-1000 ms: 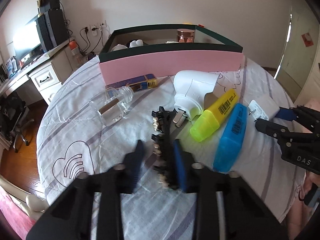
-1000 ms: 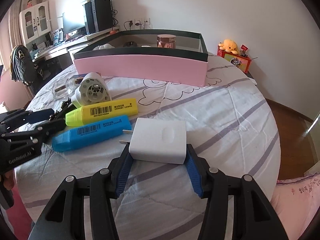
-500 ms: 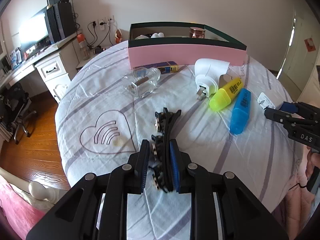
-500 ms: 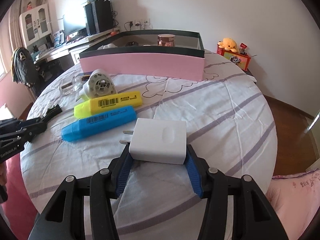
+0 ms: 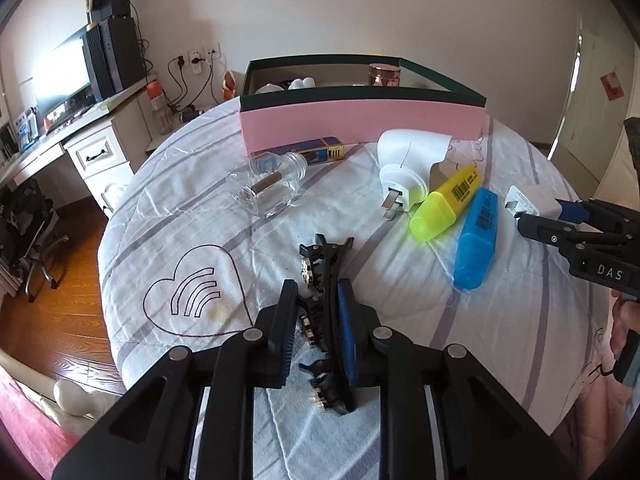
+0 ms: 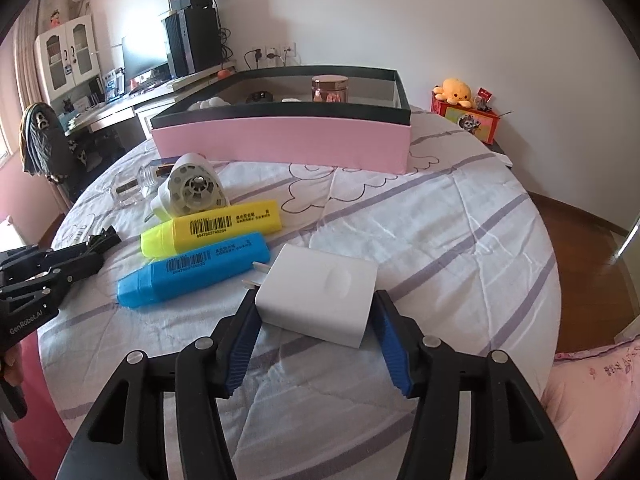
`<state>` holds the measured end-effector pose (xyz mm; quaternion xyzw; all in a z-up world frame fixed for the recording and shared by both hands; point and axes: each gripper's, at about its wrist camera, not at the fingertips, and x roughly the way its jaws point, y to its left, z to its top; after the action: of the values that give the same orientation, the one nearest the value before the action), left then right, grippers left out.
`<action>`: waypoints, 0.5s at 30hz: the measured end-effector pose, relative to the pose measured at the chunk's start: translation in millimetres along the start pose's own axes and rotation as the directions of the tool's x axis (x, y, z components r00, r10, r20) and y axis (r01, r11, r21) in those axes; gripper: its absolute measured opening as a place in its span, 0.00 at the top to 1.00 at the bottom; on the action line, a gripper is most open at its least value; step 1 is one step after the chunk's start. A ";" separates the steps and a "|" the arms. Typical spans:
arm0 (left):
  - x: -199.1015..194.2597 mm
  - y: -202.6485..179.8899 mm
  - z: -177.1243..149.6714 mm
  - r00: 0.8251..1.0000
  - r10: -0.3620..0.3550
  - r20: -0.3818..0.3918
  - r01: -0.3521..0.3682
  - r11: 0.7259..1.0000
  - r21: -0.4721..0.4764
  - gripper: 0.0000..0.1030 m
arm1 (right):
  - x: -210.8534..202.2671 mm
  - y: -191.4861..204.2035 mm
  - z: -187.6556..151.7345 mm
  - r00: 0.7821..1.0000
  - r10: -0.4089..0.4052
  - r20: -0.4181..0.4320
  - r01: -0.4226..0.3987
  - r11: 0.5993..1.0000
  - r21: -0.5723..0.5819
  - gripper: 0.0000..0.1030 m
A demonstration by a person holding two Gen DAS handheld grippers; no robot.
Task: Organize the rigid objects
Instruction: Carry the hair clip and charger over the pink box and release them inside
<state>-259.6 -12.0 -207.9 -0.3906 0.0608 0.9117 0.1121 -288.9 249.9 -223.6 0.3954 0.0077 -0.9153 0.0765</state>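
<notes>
My left gripper point(image 5: 316, 288) is shut on a black hair clip point(image 5: 320, 256), whose toothed end sticks out past the fingertips over the bedspread. In the right wrist view the left gripper point(image 6: 80, 264) and the hair clip point(image 6: 105, 236) show at the left edge. A white charger point(image 6: 320, 292) lies on the cloth between the blue pads point(image 6: 244, 336) of my right gripper point(image 6: 315, 300). Its jaws are opening, and a thin gap shows on each side of the charger. The pink box point(image 6: 280, 140) with a dark rim stands behind.
A yellow highlighter point(image 6: 212, 228), a blue highlighter point(image 6: 192, 268), a white round plug point(image 6: 192, 192), a glass bottle point(image 5: 268, 192) and a blue-gold packet point(image 5: 316, 152) lie before the box. The box holds a copper-lidded jar point(image 6: 330, 88). A desk point(image 5: 60, 136) stands left.
My left gripper shut on the hair clip and drew back from the box with it. The right jaws spread slightly off the charger, which now lies a little turned.
</notes>
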 end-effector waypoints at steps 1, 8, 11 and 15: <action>-1.6 0.3 0.8 1.000 0.000 0.004 0.000 1.000 -0.002 0.81 | -1.3 -0.1 0.2 1.000 0.004 0.002 -0.004 1.000 0.002 0.45; -17.3 4.9 8.5 0.999 0.009 0.038 -0.008 1.000 -0.019 0.81 | -19.6 2.5 6.5 0.999 0.011 0.038 -0.011 1.000 0.001 0.45; -30.7 7.5 16.5 0.997 0.007 0.077 -0.006 1.000 -0.017 0.81 | -31.8 2.9 13.2 0.997 0.022 0.068 -0.022 1.000 0.002 0.45; -45.6 10.5 29.6 0.993 0.017 0.117 -0.015 1.000 -0.017 0.81 | -48.2 5.4 24.6 0.994 0.031 0.109 -0.030 1.000 -0.010 0.45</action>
<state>-252.4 -23.4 -154.3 -0.3367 0.0500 0.9344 0.1052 -273.3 249.2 -171.4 0.3445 0.0015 -0.9342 0.0923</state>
